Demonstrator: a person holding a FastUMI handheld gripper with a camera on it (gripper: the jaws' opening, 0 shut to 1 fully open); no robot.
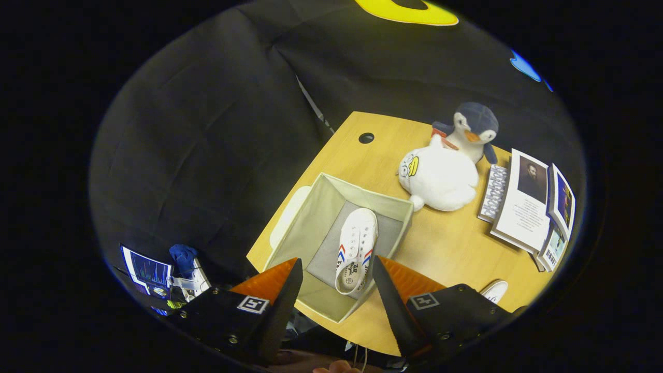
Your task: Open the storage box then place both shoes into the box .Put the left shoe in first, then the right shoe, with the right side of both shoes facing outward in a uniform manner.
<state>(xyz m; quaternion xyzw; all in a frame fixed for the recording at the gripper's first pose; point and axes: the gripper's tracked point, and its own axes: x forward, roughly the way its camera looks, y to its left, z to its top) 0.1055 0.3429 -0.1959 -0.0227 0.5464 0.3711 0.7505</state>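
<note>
An open grey fabric storage box (311, 217) stands on the wooden table (450, 243). One white shoe (356, 250) with red and blue stripes lies on the box floor, against its right wall, toe pointing away from me. My gripper (335, 269) hovers high above the box, open, with nothing between its fingers; the shoe shows in the gap between them. A second white shoe (494, 290) peeks out on the table just beyond the right finger, mostly hidden. The box lid (287, 215) lies partly under the box's left side.
Two plush toys sit beyond the box: a white one (440, 178) and a penguin (474, 129). Books (523, 202) lie stacked to their right. A cable hole (366, 138) marks the table's far end. A screen and clutter (155, 272) sit below the table's left.
</note>
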